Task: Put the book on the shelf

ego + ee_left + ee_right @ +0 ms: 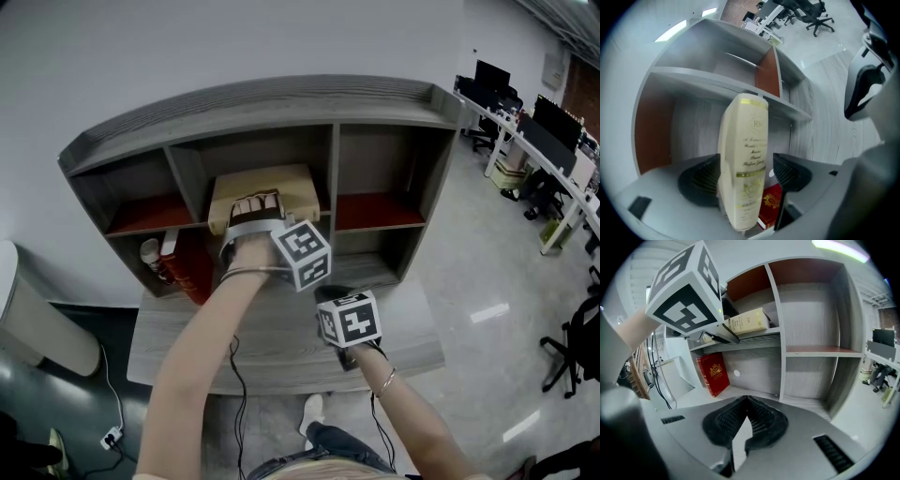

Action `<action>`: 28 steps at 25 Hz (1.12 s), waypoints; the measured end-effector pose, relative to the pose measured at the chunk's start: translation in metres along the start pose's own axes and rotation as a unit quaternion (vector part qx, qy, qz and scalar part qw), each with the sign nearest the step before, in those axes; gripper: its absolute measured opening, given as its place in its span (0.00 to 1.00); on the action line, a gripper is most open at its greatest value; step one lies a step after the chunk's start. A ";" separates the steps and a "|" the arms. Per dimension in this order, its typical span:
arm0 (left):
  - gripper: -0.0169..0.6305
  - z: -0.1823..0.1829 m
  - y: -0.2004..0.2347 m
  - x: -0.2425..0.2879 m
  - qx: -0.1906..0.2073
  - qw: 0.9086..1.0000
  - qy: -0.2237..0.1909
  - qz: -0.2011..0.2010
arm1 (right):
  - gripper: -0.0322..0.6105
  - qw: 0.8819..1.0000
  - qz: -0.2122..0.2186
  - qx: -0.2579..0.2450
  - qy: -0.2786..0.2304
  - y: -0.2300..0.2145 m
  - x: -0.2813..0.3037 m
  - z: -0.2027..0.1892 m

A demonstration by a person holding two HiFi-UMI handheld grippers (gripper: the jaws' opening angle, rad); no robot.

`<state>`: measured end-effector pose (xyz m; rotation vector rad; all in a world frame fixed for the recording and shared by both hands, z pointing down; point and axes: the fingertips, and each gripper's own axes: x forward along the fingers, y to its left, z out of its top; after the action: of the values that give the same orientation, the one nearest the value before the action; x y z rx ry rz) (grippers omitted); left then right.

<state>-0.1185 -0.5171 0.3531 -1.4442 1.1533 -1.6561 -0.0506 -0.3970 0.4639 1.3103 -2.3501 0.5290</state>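
A cream book (263, 190) lies flat on the middle upper shelf of the grey shelf unit (253, 101). My left gripper (253, 212) reaches into that compartment. In the left gripper view the book (744, 154) stands between the wide-spread jaws, with a gap showing at the right pad (790, 172), so the gripper (745, 174) is open. From the right gripper view the book (749, 321) rests on the shelf board with the left gripper's jaws (725, 335) at its end. My right gripper (349, 323) hovers lower, over the desk, and its jaws (740, 425) are shut on nothing.
A red book (193, 269) leans in the lower left compartment beside a small roll (151, 253). The right compartments (375, 178) hold nothing. A grey desk top (281, 352) lies in front. A white bin (37, 323) stands at the left, office desks and chairs (553, 169) at the right.
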 end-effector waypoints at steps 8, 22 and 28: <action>0.54 -0.003 0.002 -0.030 -0.042 0.997 -0.042 0.055 | 0.06 1.000 -0.001 0.000 -0.005 0.002 -0.007 -0.003; 0.38 -0.011 -0.001 -0.098 -0.133 0.977 -0.129 0.104 | 0.06 1.000 -0.005 0.008 -0.027 0.008 -0.027 -0.004; 0.20 -0.022 -0.013 -0.109 -0.162 0.970 -0.141 0.115 | 0.06 0.999 -0.007 0.009 -0.035 0.009 -0.036 -0.002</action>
<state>-0.1195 -0.4106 0.3199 -1.6116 1.4091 -1.0981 -0.0405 -0.3665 0.4463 1.3738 -2.3963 0.5090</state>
